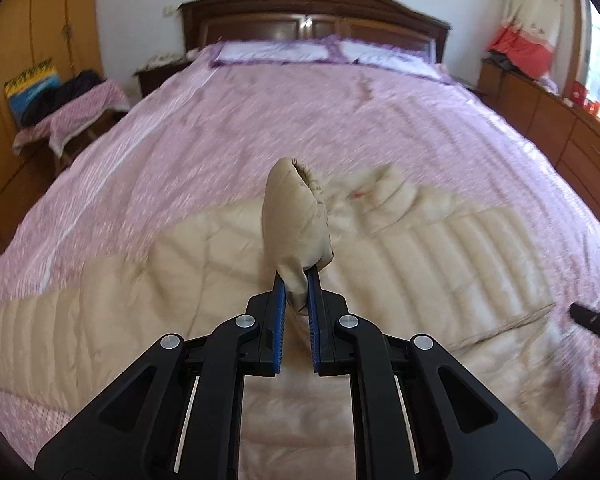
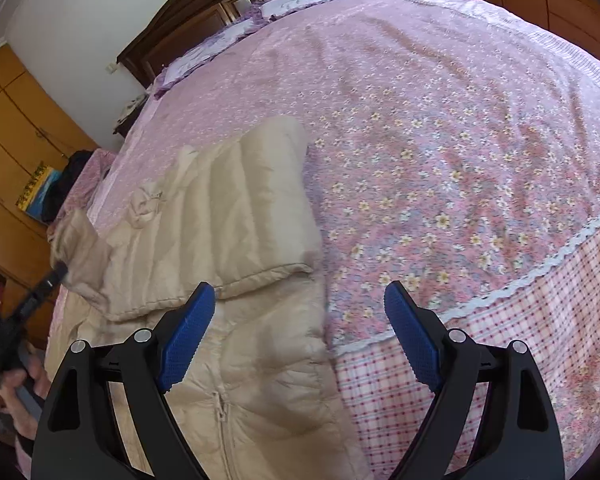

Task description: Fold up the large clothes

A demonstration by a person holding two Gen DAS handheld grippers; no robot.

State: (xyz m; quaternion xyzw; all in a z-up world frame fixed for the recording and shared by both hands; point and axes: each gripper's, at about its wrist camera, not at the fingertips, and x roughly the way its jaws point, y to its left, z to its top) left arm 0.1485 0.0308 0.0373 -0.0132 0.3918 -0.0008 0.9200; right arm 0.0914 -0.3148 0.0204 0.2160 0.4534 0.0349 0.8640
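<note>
A beige quilted down jacket (image 1: 440,264) lies spread on the pink bed; it also shows in the right wrist view (image 2: 236,216), with one sleeve folded across the body and the zipper (image 2: 222,408) near the bottom. My left gripper (image 1: 298,280) is shut on the jacket's other sleeve (image 1: 296,216) and holds its cuff end up above the jacket. It also shows in the right wrist view (image 2: 58,270), at the left edge. My right gripper (image 2: 300,300) is open and empty, above the jacket's right edge near the bed's front. Its tip shows in the left wrist view (image 1: 592,316).
The bed has a pink floral cover (image 2: 440,140), pillows (image 1: 276,50) and a dark wooden headboard (image 1: 312,4). A stool with clothes (image 1: 80,108) stands left of the bed by wooden wardrobes (image 1: 24,40). A wooden dresser (image 1: 560,128) runs along the right.
</note>
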